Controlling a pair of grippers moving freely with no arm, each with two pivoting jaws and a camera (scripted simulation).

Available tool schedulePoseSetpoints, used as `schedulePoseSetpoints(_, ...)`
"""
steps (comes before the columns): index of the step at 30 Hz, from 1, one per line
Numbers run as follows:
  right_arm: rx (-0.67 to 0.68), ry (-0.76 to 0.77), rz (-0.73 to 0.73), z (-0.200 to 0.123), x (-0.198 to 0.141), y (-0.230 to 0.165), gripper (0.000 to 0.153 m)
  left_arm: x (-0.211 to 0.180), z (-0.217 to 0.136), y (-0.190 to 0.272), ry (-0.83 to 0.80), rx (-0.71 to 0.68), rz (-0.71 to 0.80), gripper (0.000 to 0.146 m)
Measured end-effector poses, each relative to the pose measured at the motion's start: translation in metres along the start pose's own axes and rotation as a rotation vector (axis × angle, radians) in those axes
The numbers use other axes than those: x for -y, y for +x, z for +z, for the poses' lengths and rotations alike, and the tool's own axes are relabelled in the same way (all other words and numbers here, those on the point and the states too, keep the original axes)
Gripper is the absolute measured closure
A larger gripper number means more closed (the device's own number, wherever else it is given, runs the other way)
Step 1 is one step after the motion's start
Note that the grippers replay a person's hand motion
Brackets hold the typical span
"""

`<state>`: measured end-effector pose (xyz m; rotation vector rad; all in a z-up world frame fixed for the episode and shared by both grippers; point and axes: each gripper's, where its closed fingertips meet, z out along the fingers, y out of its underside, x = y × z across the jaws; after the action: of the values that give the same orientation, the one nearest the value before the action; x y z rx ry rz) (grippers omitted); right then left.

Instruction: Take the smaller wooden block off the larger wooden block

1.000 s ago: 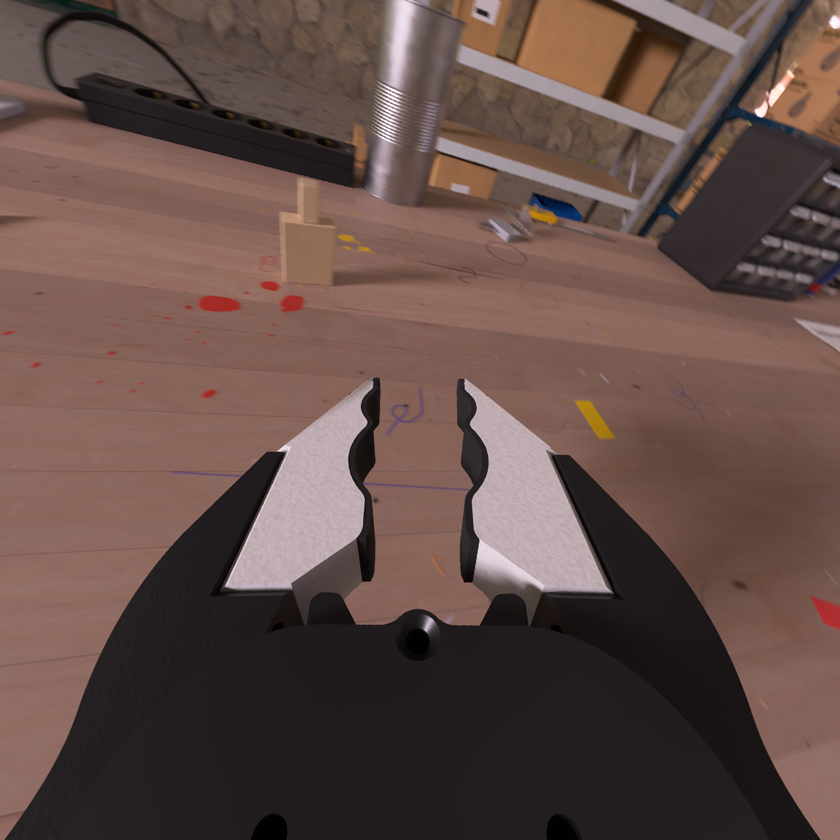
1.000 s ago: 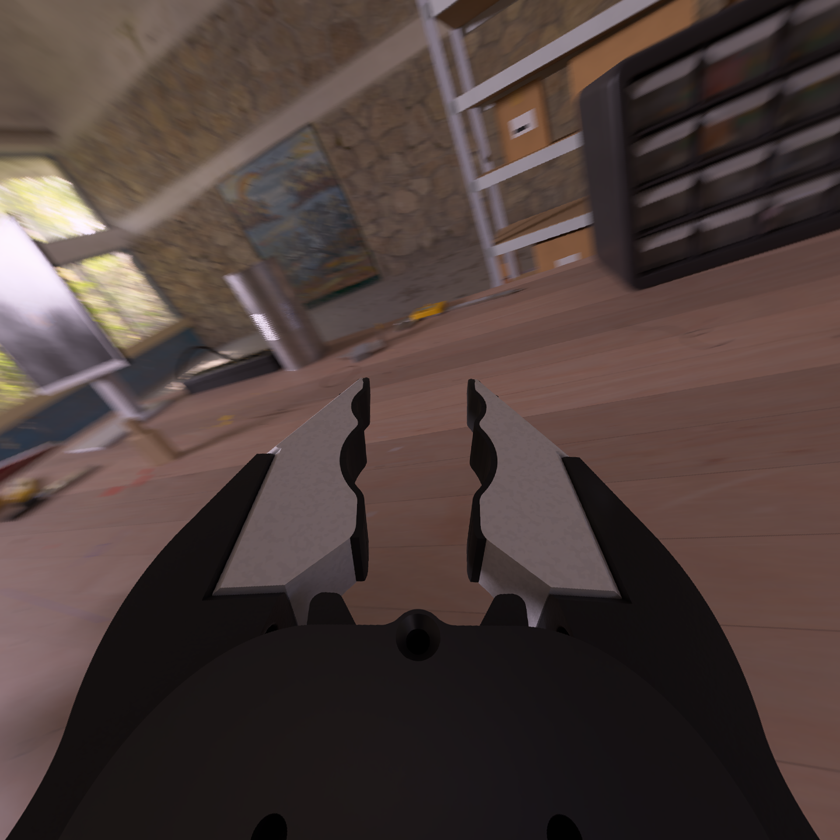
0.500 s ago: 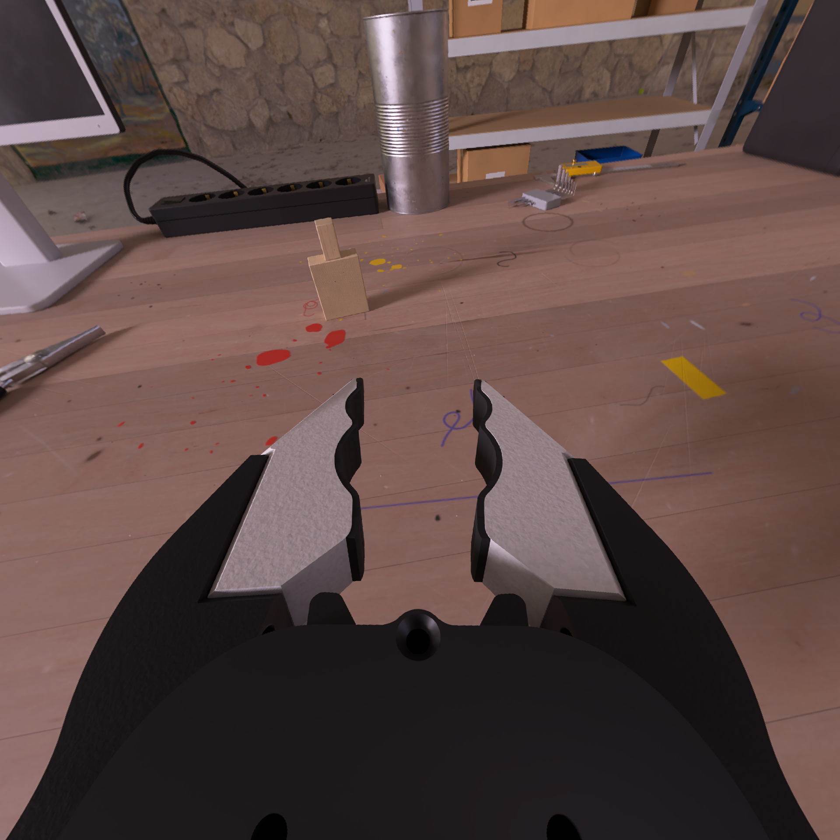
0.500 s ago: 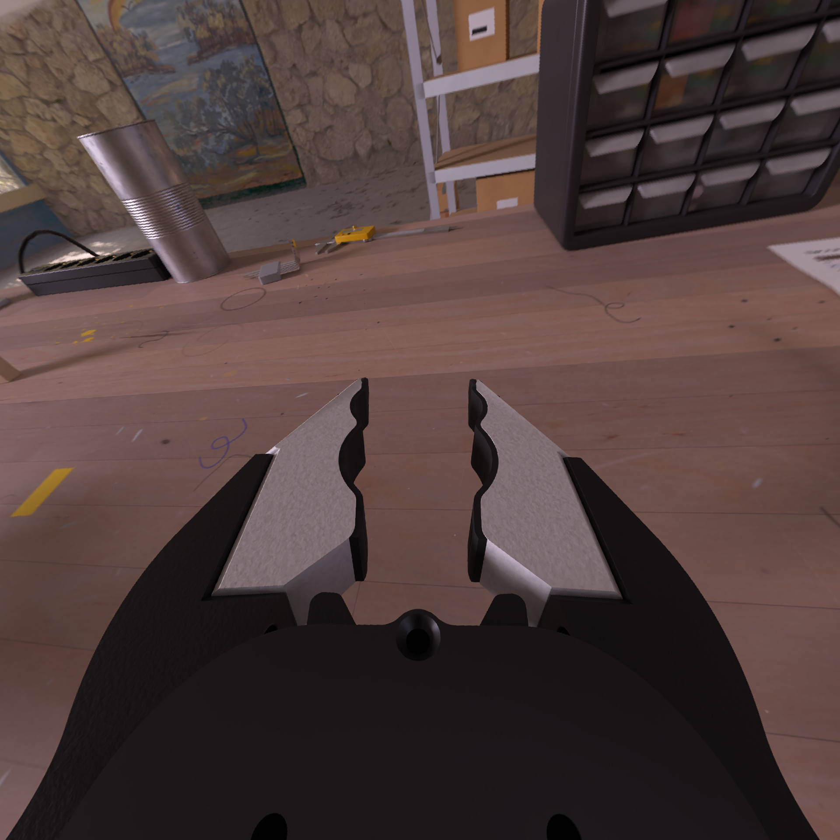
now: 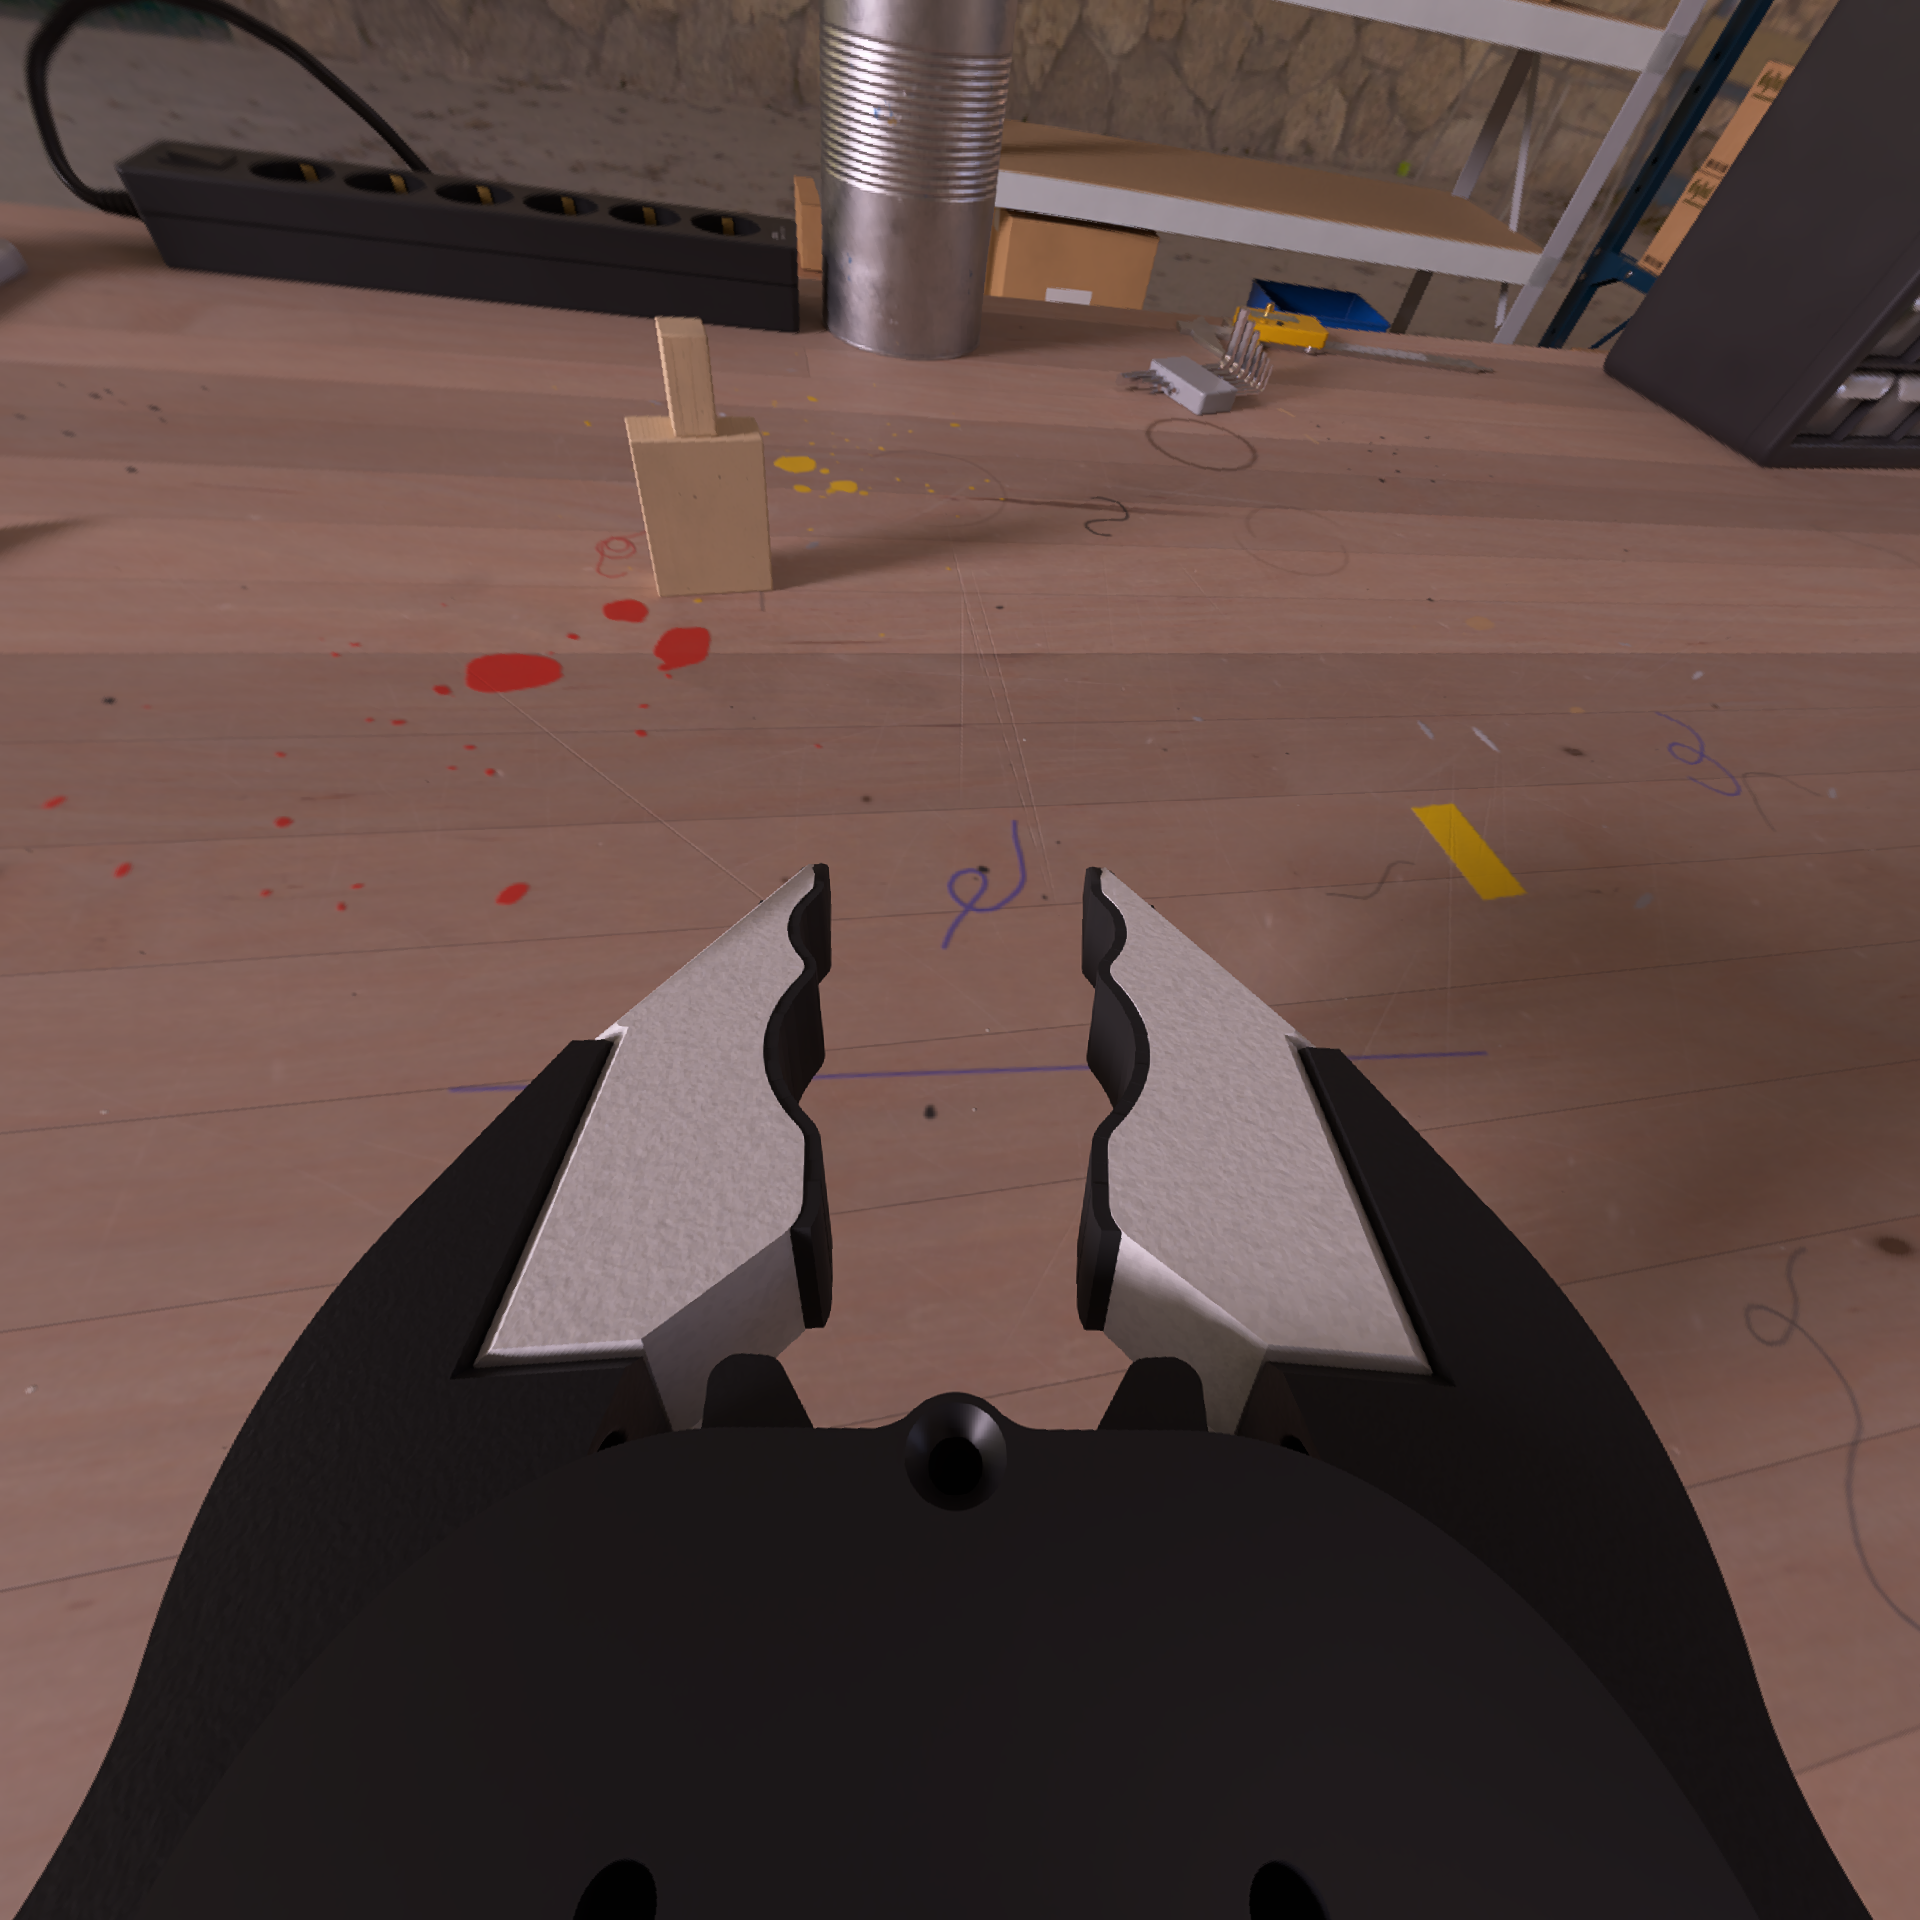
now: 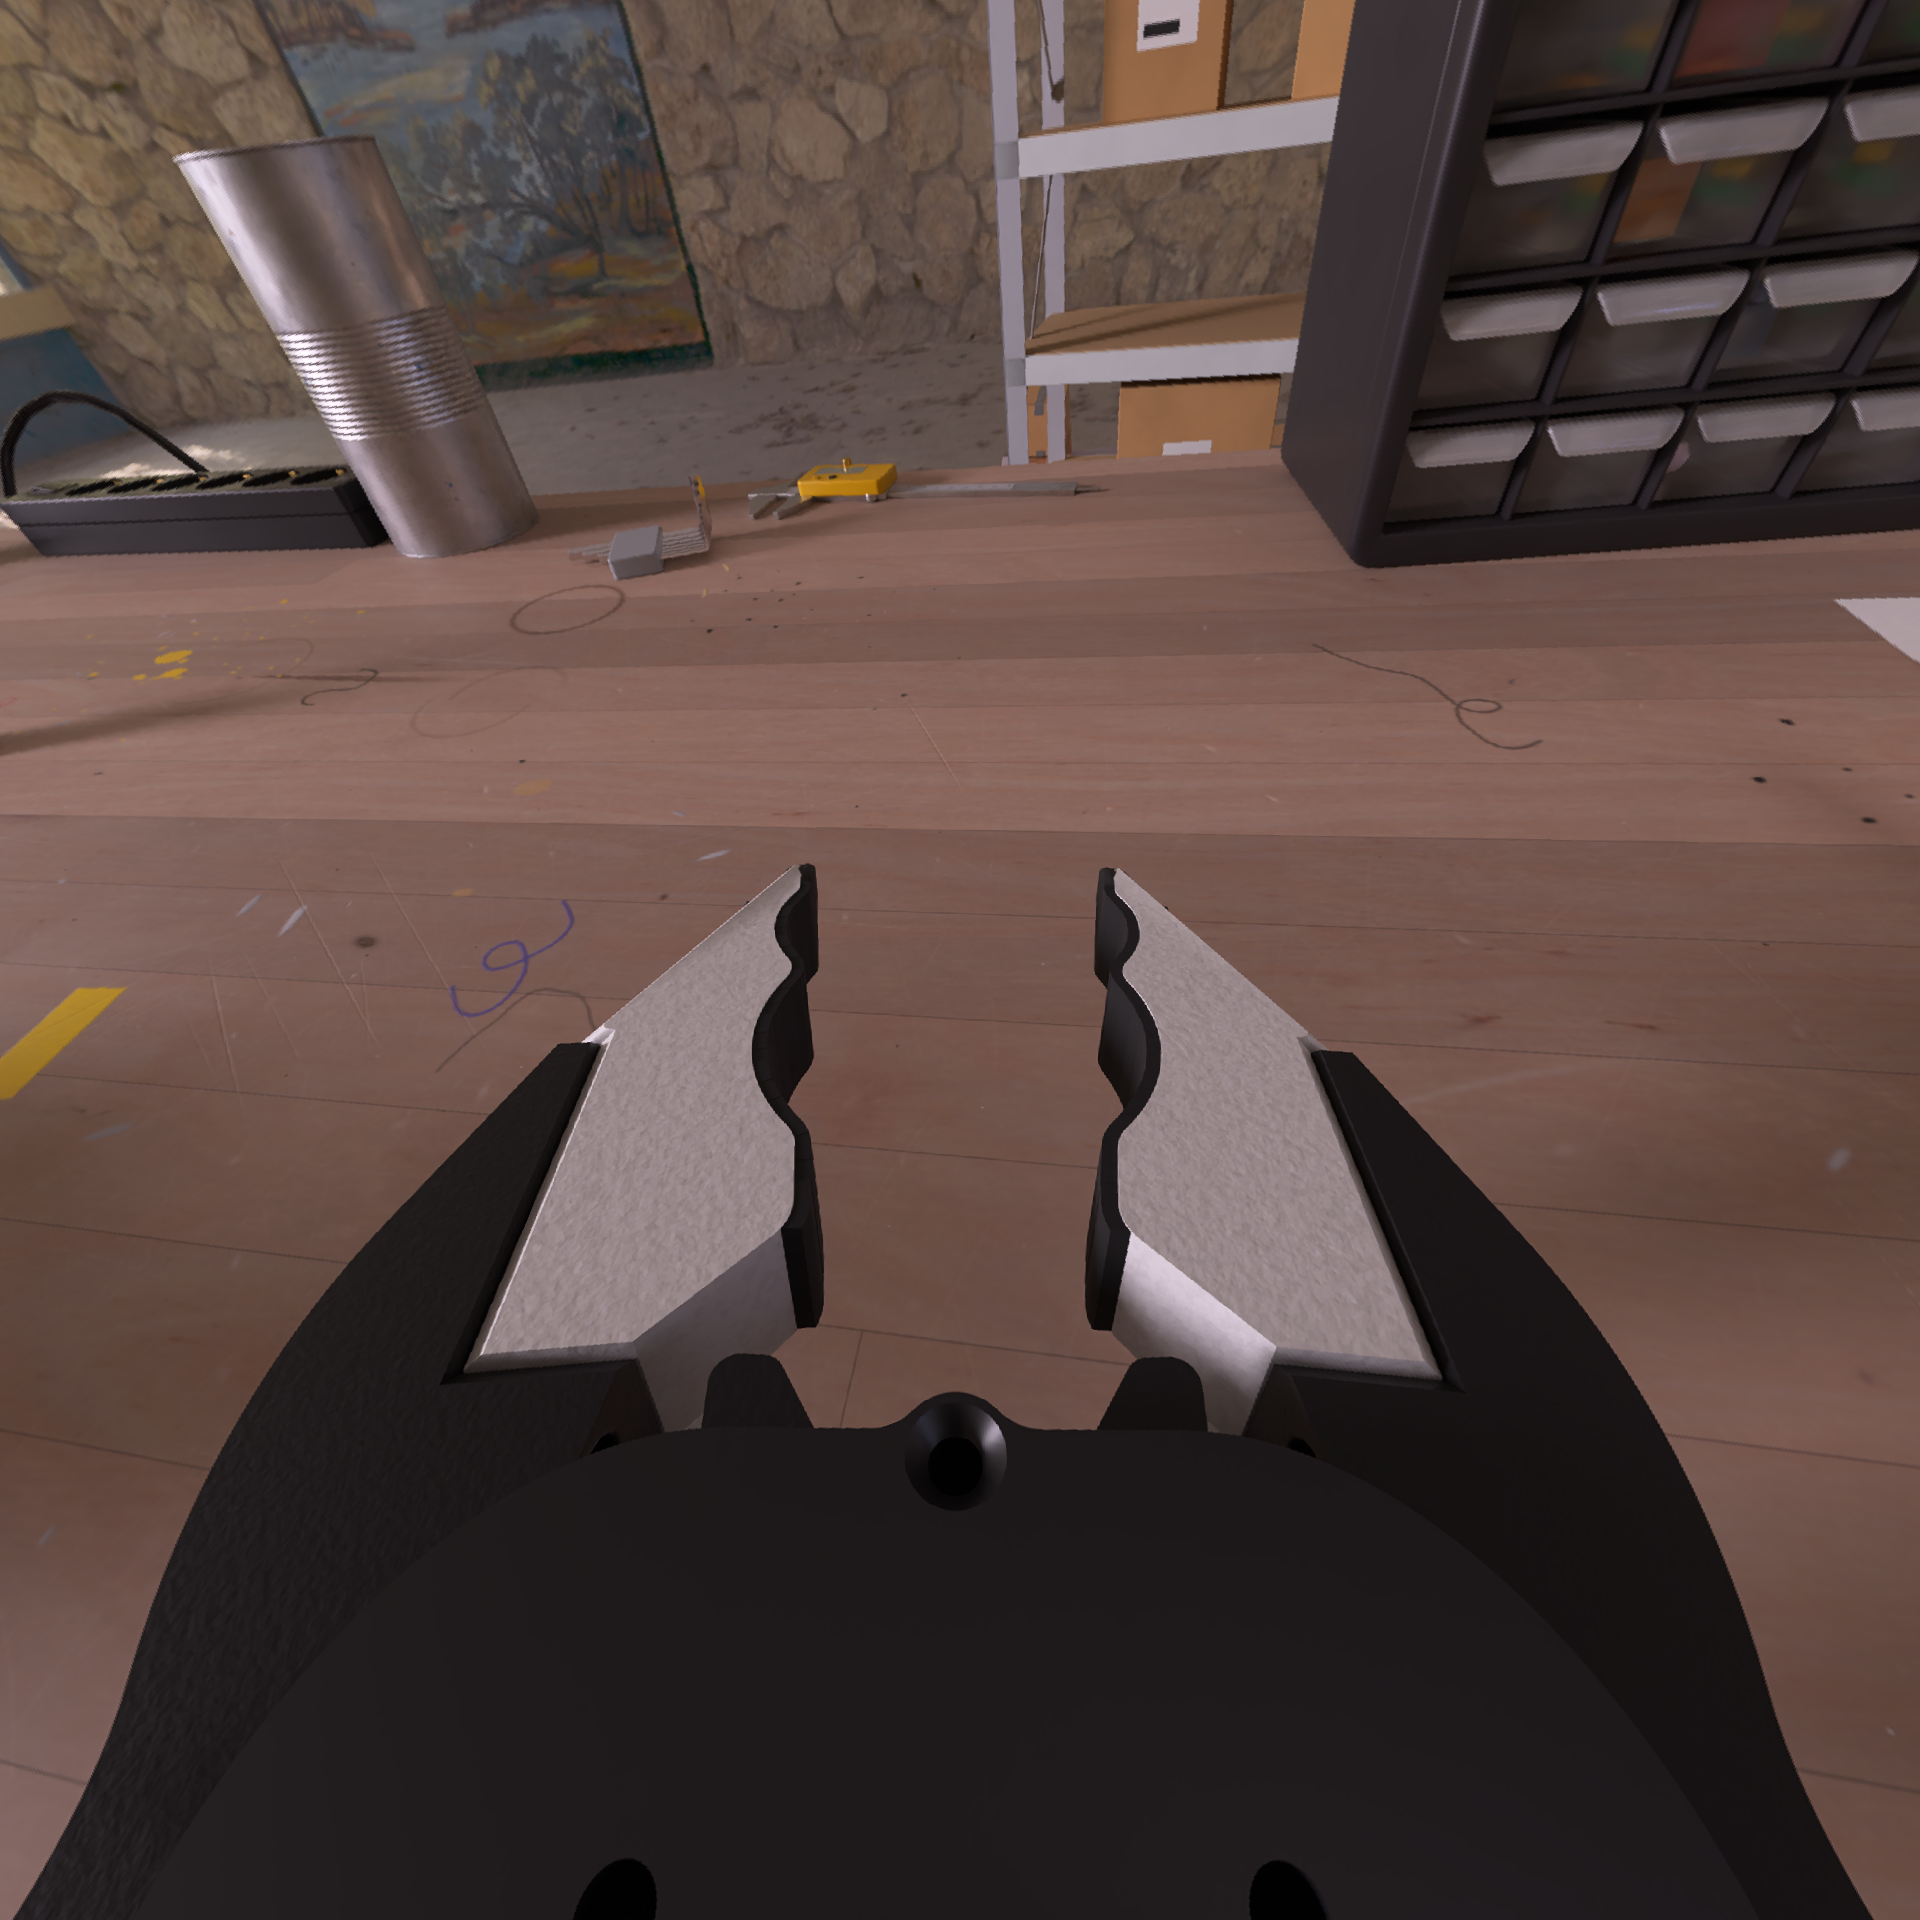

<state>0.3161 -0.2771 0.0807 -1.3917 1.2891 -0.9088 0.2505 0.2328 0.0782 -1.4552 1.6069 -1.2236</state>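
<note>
In the left wrist view a larger pale wooden block [image 5: 701,506] stands upright on the wooden table, ahead and to the left. A smaller, thin wooden block [image 5: 686,376] stands upright on top of it. My left gripper [image 5: 956,883] is open and empty, well short of the blocks and to their right. My right gripper [image 6: 956,883] is open and empty above bare table; the blocks do not show in the right wrist view.
A metal can [image 5: 909,177] and a black power strip [image 5: 457,234] stand behind the blocks; both also show in the right wrist view, the can [image 6: 364,343] and the strip [image 6: 187,509]. A black drawer cabinet [image 6: 1621,270] stands at the back right. Small metal tools [image 5: 1205,379] lie near the far edge.
Both grippers' jaws have opened wider. The left view has levelled and the blocks now look larger and closer. The right view has swung from a blurred tilt to level and steady.
</note>
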Motion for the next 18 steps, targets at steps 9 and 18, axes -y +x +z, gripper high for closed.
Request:
schedulePoseSetpoints(9, 0.013, -0.041, -0.055, 0.006, -0.006, -0.012, 0.100, -0.006, 0.004, 0.025, -0.040, -0.224, -0.163, 0.093)
schedulePoseSetpoints(18, 0.081, -0.046, -0.033, -0.003, -0.010, -0.026, 0.100, 0.012, 0.000, 0.049, -0.066, -0.355, -0.115, 0.090)
